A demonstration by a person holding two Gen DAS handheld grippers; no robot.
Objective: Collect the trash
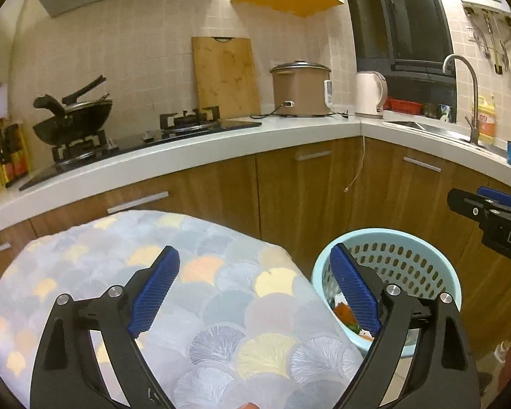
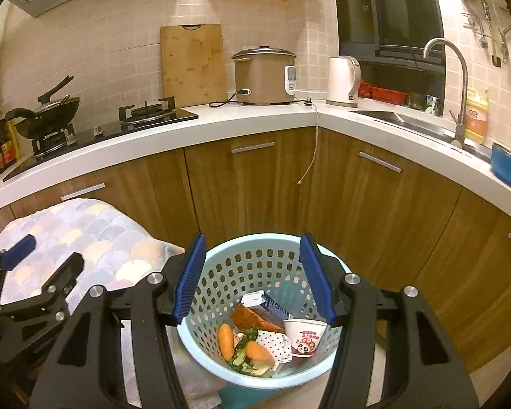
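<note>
A pale blue perforated basket (image 2: 242,272) stands on the floor in front of the cabinets. It holds a paper cup (image 2: 305,339), a milk carton (image 2: 269,306), orange food pieces (image 2: 225,339), greens and a dotted wrapper (image 2: 274,342). My right gripper (image 2: 252,242) hovers over the basket, jaws apart with nothing between them. My left gripper (image 1: 253,255) is spread wide and empty above a cushion with a fan-shell pattern (image 1: 221,289), with the basket (image 1: 408,262) just to its right. Part of the right gripper (image 1: 487,211) shows at that view's right edge.
A white L-shaped counter (image 2: 255,119) over wooden cabinets (image 2: 248,187) carries a gas hob with a wok (image 2: 47,116), a cutting board (image 2: 192,64), a rice cooker (image 2: 264,75), a kettle (image 2: 344,81), a sink with faucet (image 2: 460,102) and a blue bowl (image 2: 507,167). A cord (image 2: 315,150) dangles down.
</note>
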